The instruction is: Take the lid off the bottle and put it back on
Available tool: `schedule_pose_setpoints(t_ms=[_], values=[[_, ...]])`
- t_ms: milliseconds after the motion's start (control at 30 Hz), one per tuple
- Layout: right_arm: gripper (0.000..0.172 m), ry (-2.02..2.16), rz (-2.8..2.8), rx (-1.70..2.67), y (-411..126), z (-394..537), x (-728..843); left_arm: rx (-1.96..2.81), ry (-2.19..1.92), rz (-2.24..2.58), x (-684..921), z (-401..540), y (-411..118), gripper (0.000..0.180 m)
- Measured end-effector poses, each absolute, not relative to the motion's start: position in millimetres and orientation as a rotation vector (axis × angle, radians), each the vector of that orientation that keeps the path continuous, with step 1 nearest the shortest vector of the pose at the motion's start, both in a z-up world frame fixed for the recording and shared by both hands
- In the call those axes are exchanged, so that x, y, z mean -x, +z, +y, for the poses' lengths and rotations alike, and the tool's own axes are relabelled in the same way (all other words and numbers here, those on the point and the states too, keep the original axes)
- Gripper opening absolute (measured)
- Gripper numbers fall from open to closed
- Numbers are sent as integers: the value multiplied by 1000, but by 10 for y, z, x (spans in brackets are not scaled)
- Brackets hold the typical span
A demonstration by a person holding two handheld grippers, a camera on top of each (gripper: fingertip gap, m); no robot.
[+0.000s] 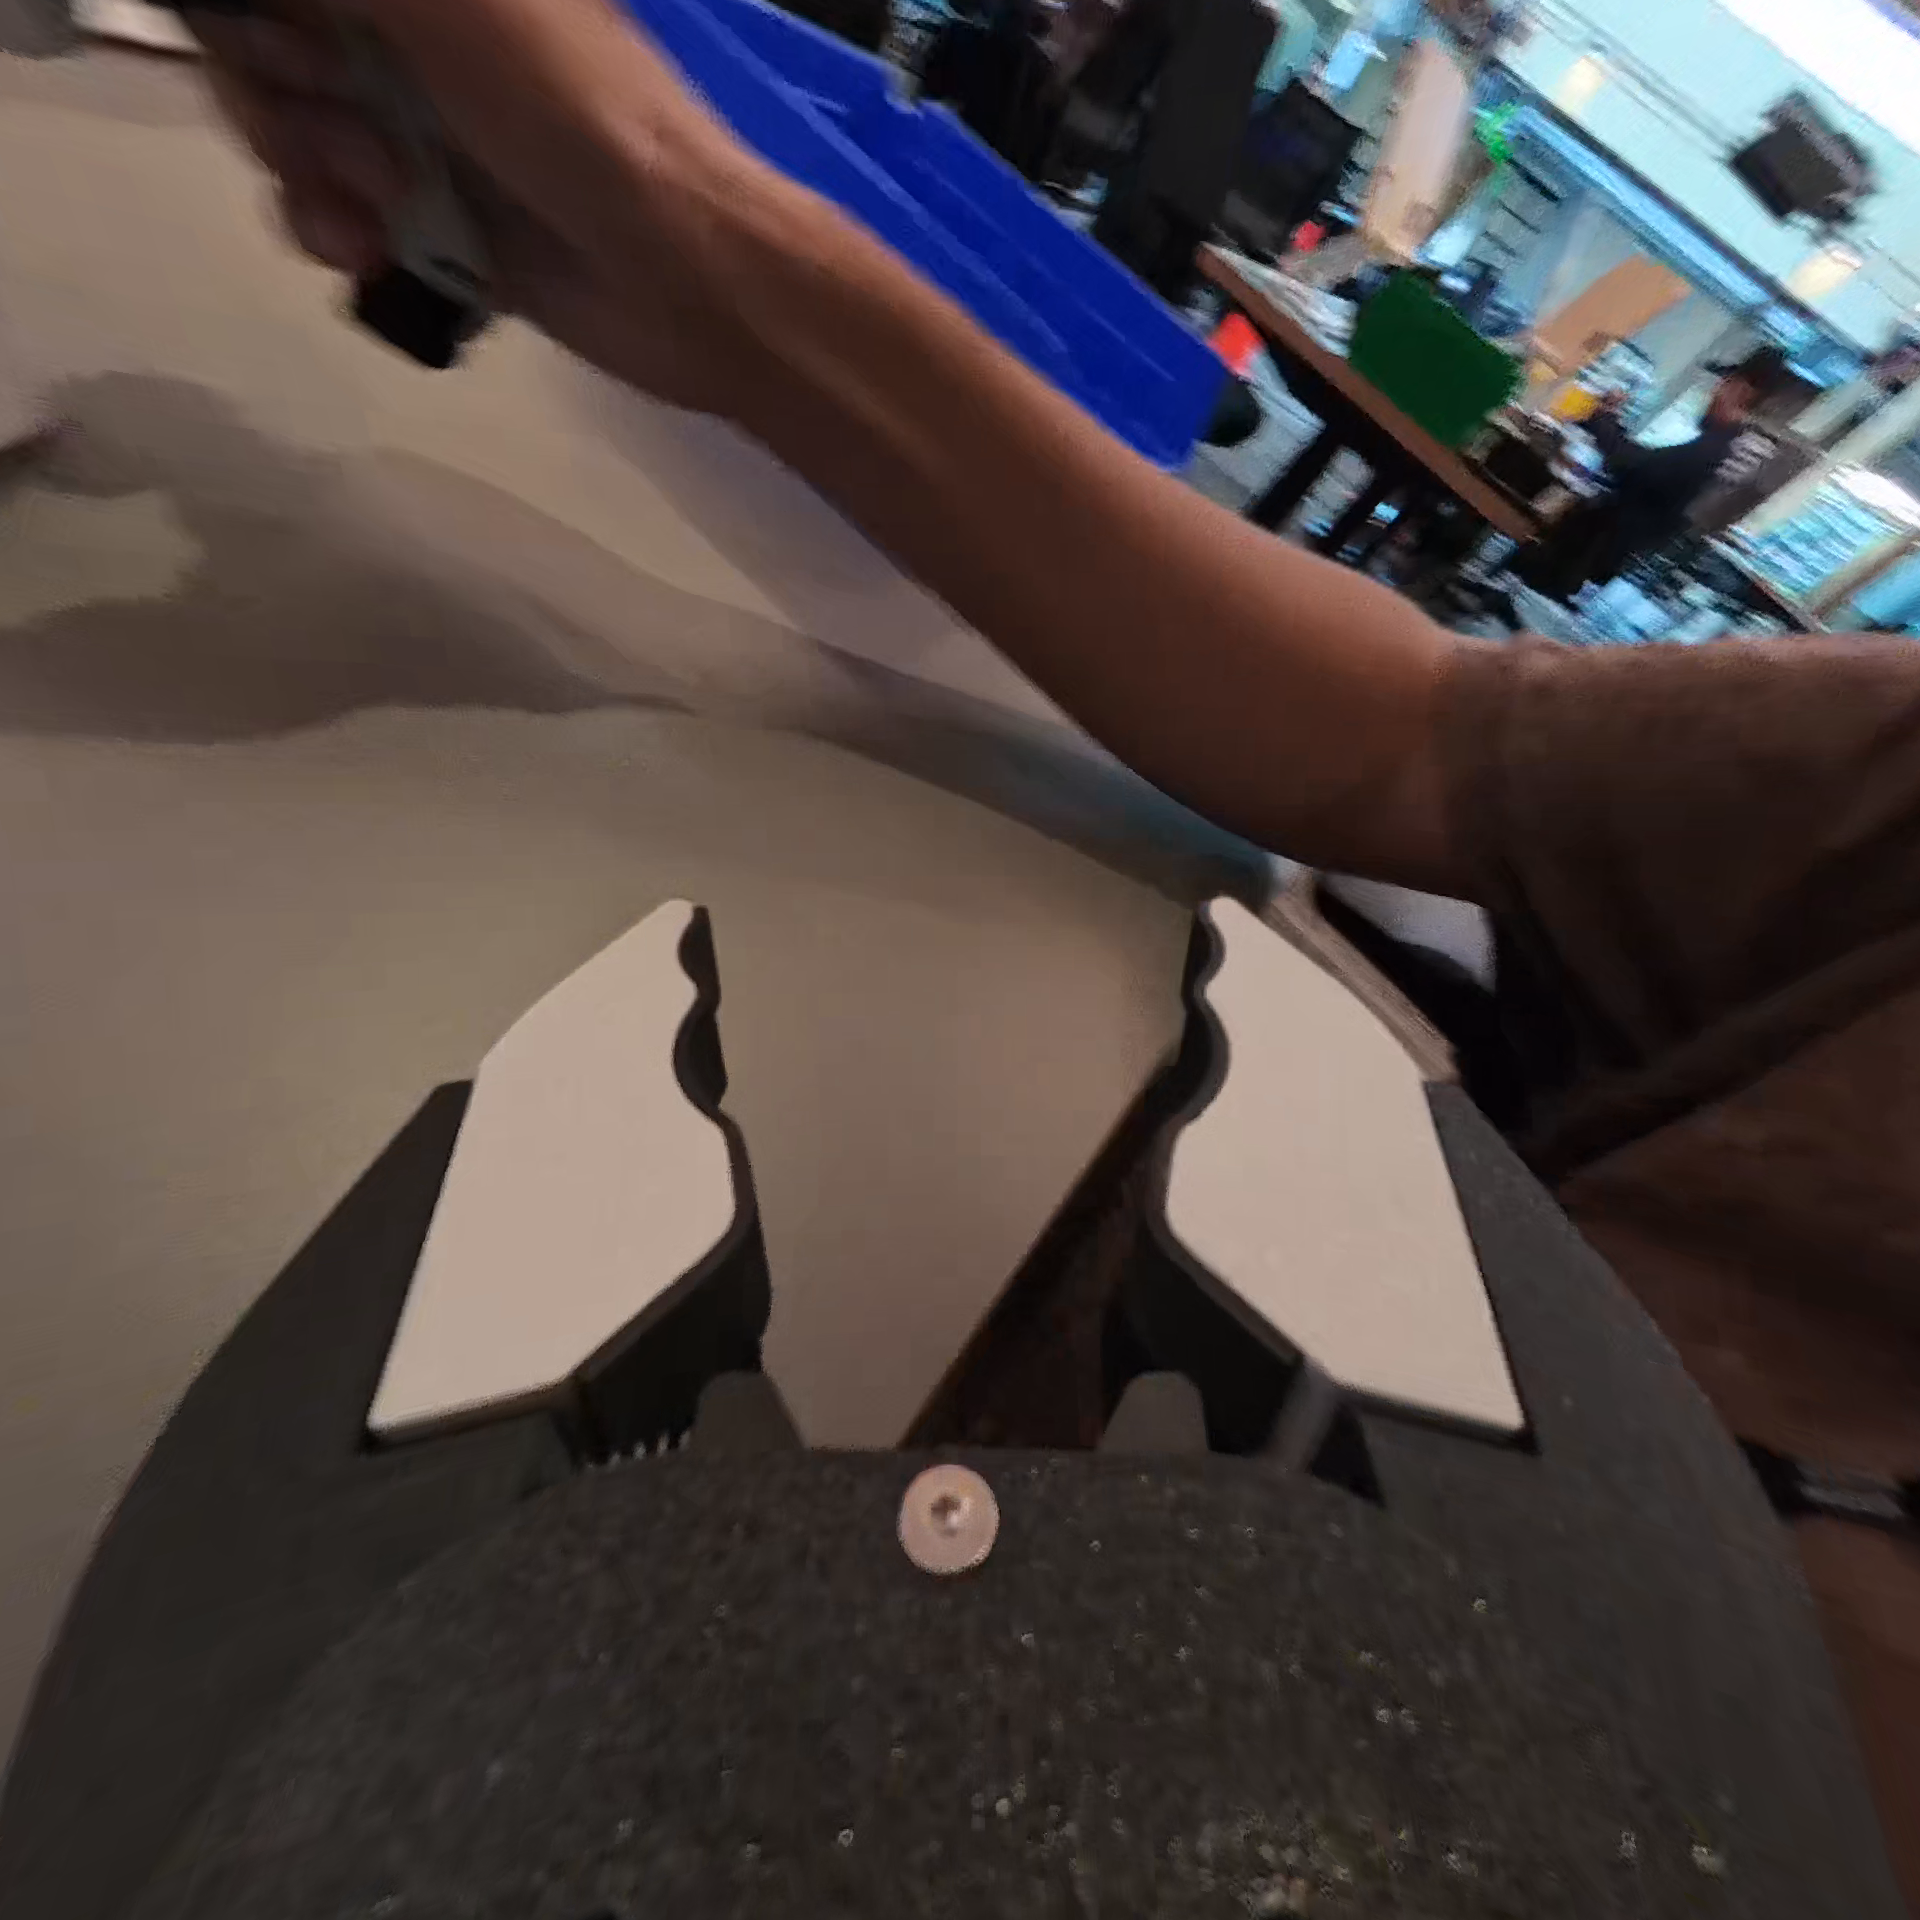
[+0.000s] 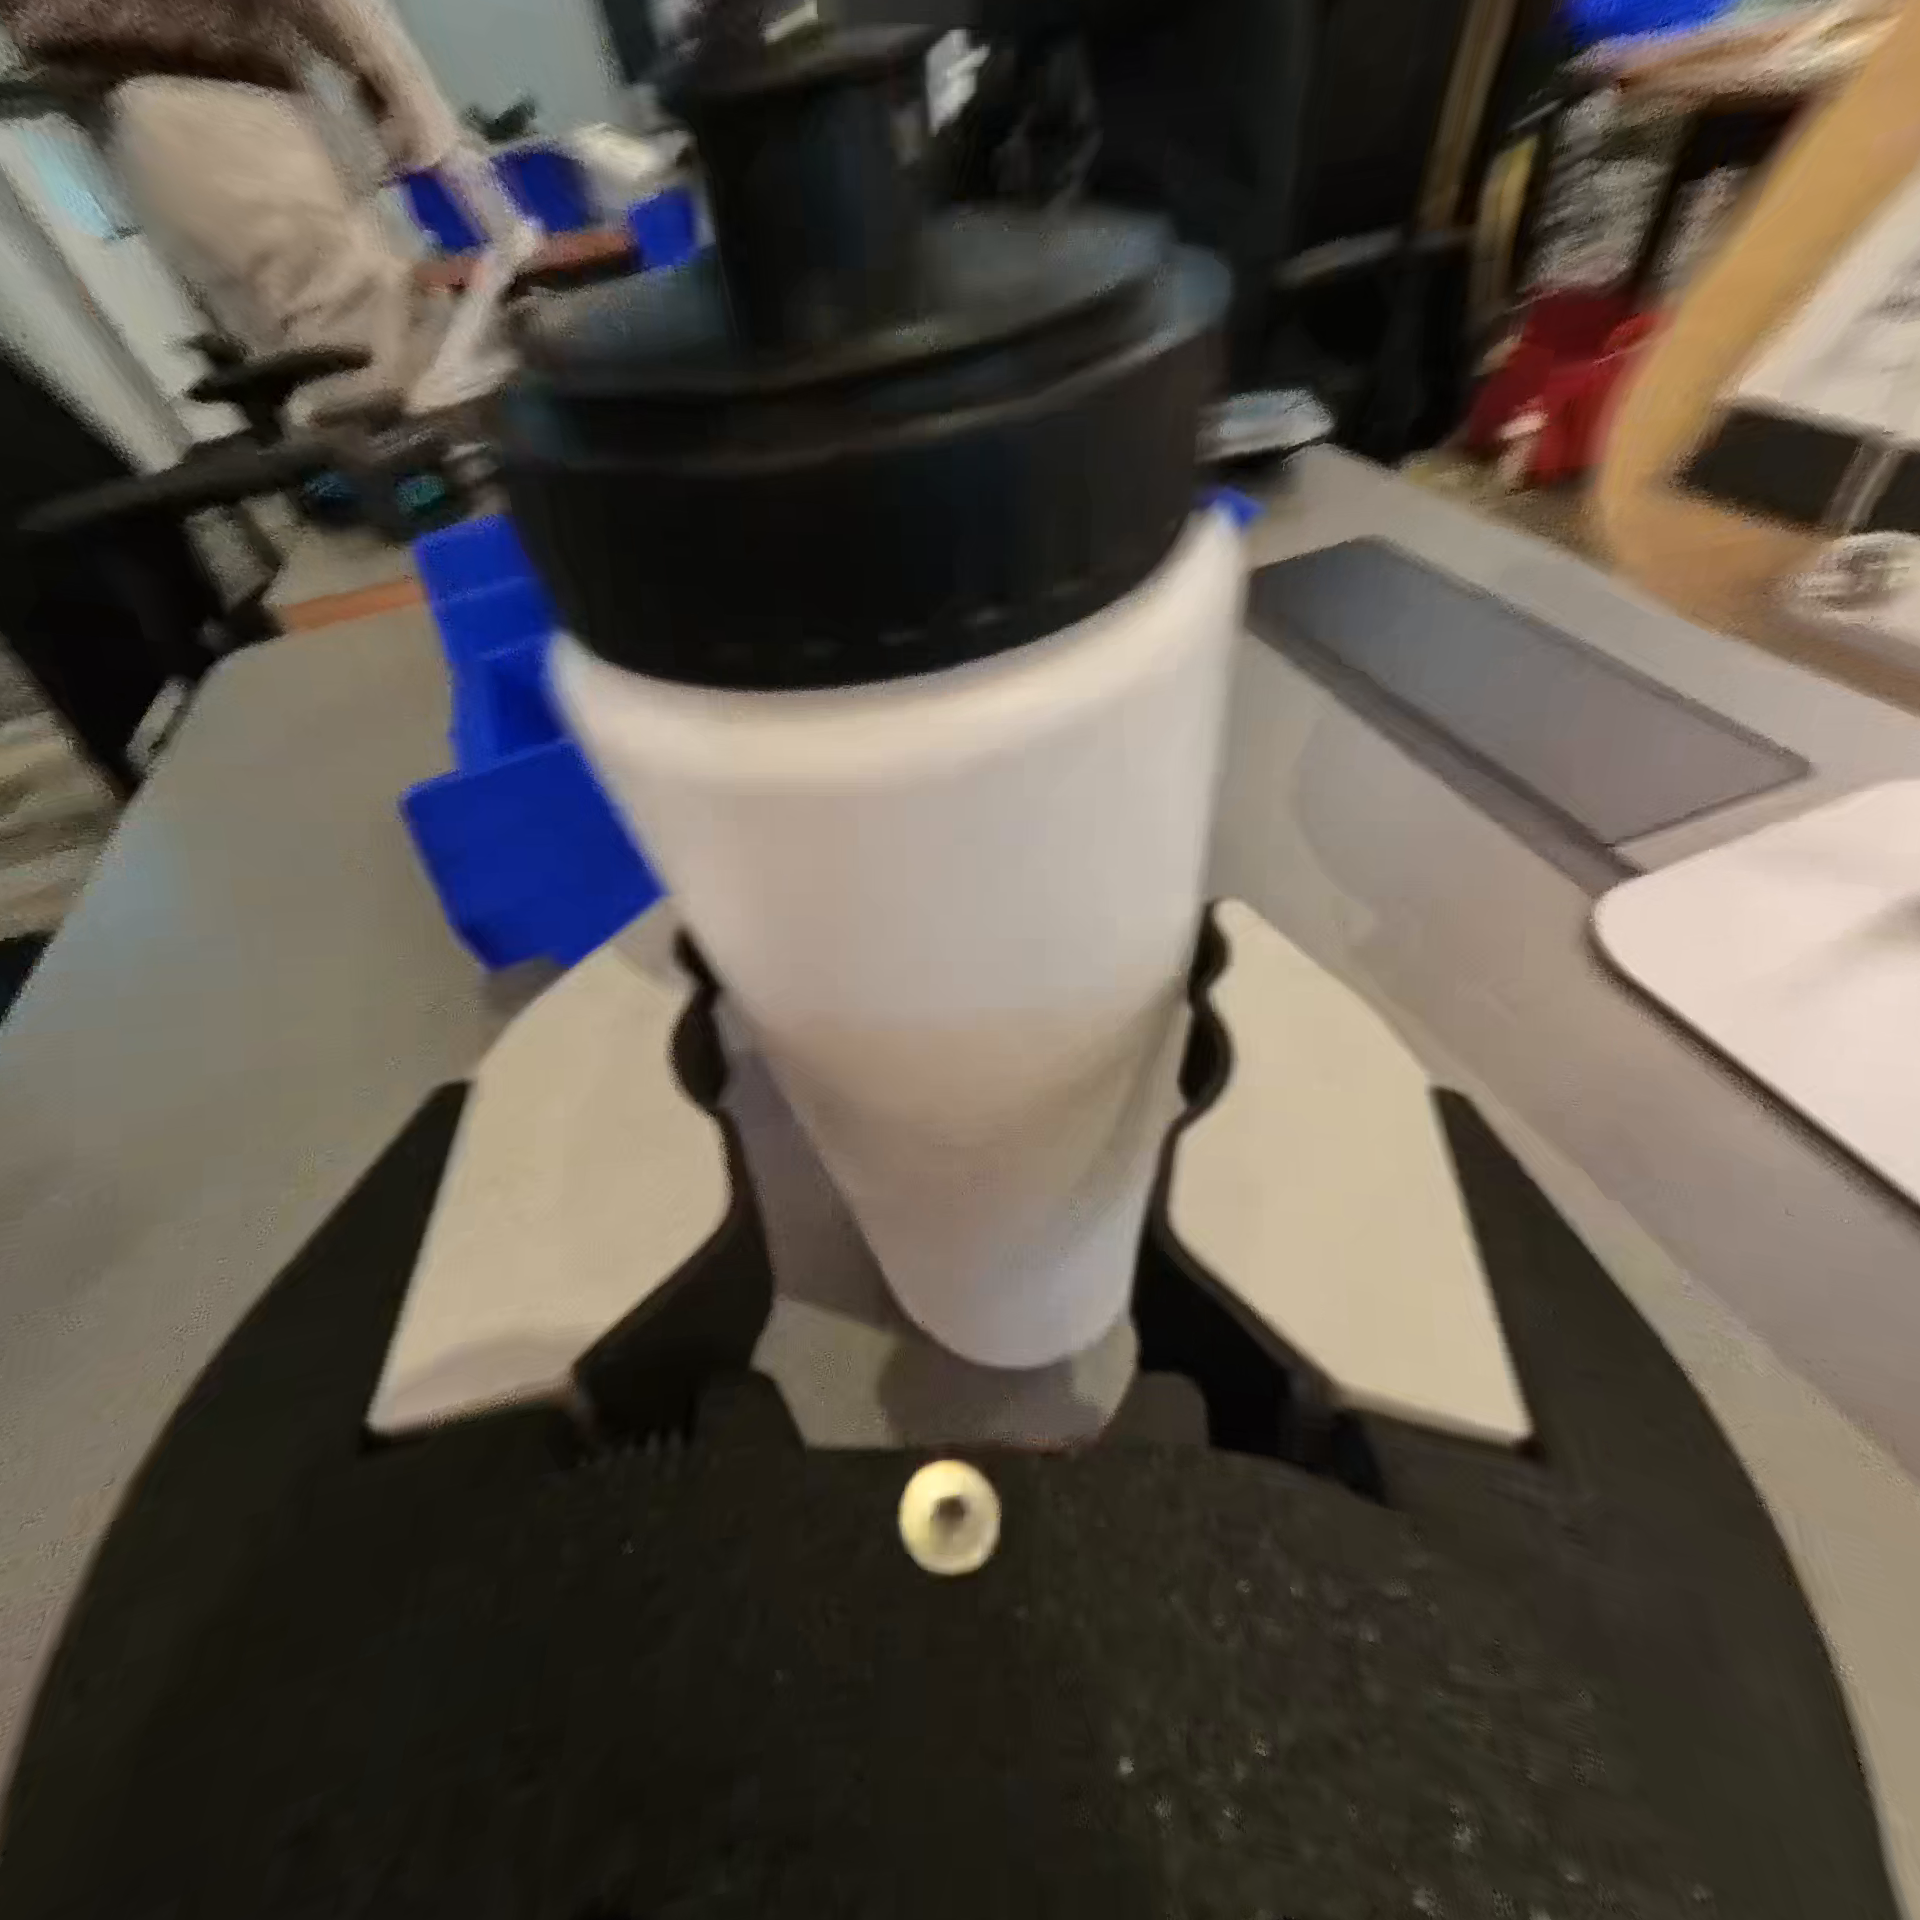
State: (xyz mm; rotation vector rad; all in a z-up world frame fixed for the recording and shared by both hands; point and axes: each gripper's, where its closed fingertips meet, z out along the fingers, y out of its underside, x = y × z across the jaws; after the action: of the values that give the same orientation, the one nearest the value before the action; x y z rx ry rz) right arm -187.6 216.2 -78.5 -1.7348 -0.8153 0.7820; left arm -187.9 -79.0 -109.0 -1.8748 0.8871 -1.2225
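- Left gripper (image 1: 954, 914): jaws spread wide, only bare beige table top (image 1: 312, 935) between the fingers. Nothing grasped. Its right finger (image 1: 1288, 1091) lies over the table edge.
- A forearm (image 1: 935, 447) crosses the left wrist view diagonally, from a brown sleeve (image 1: 1662, 831) at right to a blurred hand at upper left wrapped round a grey-and-black handle (image 1: 426, 281). What that handle belongs to cannot be told from this view.
- Right gripper (image 2: 951, 925): jaws wide apart, white bottle (image 2: 935, 935) standing between the fingers. Bottle is upright on the grey table (image 2: 208, 935), base near the gripper body.
- Contact: left finger (image 2: 582, 1143) shows a sliver of table between pad and bottle wall, so no squeeze on that side. Right finger (image 2: 1299, 1143) lies just beside the bottle; touching or not, cannot tell through the blur. Recorded as released, not clamped.
- Black screw lid (image 2: 862, 520) is seated on the bottle, with a narrower black spout part rising from its top.
- Behind the bottle, left: blue bins (image 2: 520, 831) on the table. Right of the bottle: dark flat mat (image 2: 1507, 686), and a white sheet (image 2: 1787, 977) at the table's right edge.
- Both views motion-blurred; fine detail at the lid's ribbing unreadable.
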Motion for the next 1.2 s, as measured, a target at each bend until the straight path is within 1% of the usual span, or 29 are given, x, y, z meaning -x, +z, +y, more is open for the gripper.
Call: schedule_pose_setpoints(t_ms=[100, 233, 333, 467, 533, 600, 667, 733, 800, 900, 1033, 1133, 1200], values=[[85, 693, -801, 1750, -781, 2201, 1852, 1800, -1243, 934, 1877, -809, -1024, 84], [84, 657, -735, 1738, -581, 2109, 1666, 1841, -1329, 815, 2045, -697, -1033, 82], [84, 591, -670, 1713, -191, 1970, 1308, 1791, -1456, 683, 2207, -577, -883, 80], [84, 352, -551, 1700, 472, 1738, 519, 1748, -1489, 541, 2444, -341, -782, 78], [84, 225, -447, 1704, 796, 1604, -5, 1721, -1426, 492, 2570, -213, -736, 78], [84, 116, -337, 1820, 890, 1508, -569, 1723, -1266, 472, 2703, -51, -742, 78], [84, 10, -206, 1993, 765, 1460, -1132, 1737, -1059, 452, 2858, 138, -762, 77], [85, -50, -79, 2260, 357, 1402, -1585, 1807, -831, 414, 3040, 353, -886, 76], [85, 17, 31, 2489, -133, 1355, -1784, 1888, -694, 369, 3175, 513, -1023, 77], [85, 242, 131, 2725, -795, 1322, -1752, 1902, -687, 335, 3202, 626, -1032, 77], [85, 282, 284, 2879, -1350, 1316, -1844, 1953, -558, 357, 3236, 752, -1137, 77], [85, 389, 347, 2926, -1590, 1306, -1765, 1957, -481, 375, 3244, 809, -1151, 77], [84, 358, 377, 2956, -1718, 1303, -1787, 1958, -432, 393, 3270, 812, -1166, 78]])
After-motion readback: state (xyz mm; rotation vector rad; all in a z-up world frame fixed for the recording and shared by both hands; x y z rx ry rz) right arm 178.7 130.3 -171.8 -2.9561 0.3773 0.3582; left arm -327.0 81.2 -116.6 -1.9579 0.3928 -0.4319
